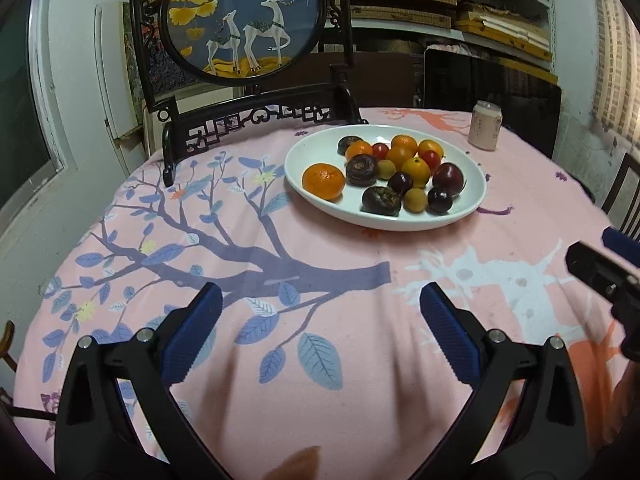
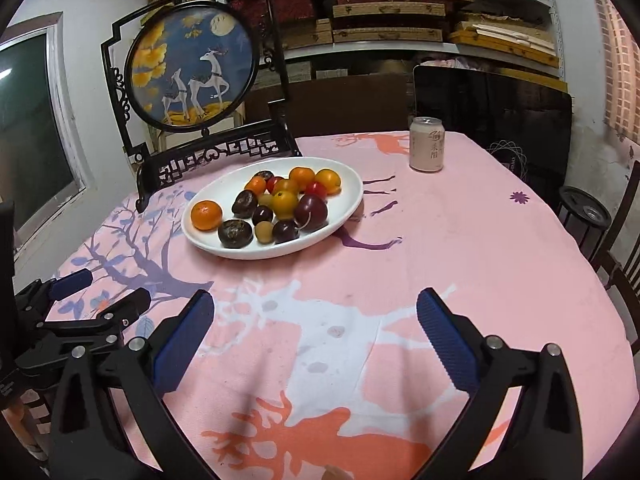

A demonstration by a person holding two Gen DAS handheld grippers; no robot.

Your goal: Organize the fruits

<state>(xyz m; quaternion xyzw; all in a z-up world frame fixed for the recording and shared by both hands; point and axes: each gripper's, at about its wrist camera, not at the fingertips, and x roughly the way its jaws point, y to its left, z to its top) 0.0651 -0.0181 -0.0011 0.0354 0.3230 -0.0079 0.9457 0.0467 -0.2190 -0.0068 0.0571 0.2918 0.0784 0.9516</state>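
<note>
A white oval plate [image 1: 320,148] [image 2: 352,200] on the pink tablecloth holds several small fruits: a tangerine [image 1: 323,181] [image 2: 206,215] at its left, dark plums [image 1: 448,176] [image 2: 311,207], brown chestnut-like fruits [image 1: 381,200] [image 2: 235,233], yellow and red small fruits. My left gripper [image 1: 320,312] is open and empty, low over the cloth well in front of the plate. My right gripper [image 2: 316,320] is open and empty, also in front of the plate; it shows at the right edge of the left wrist view [image 1: 608,276].
A pink drink can [image 1: 485,125] [image 2: 427,143] stands behind and right of the plate. A dark wooden stand with a round deer picture [image 1: 244,16] [image 2: 192,68] stands at the table's far left. Chairs [image 2: 612,248] sit at the right edge; shelves behind.
</note>
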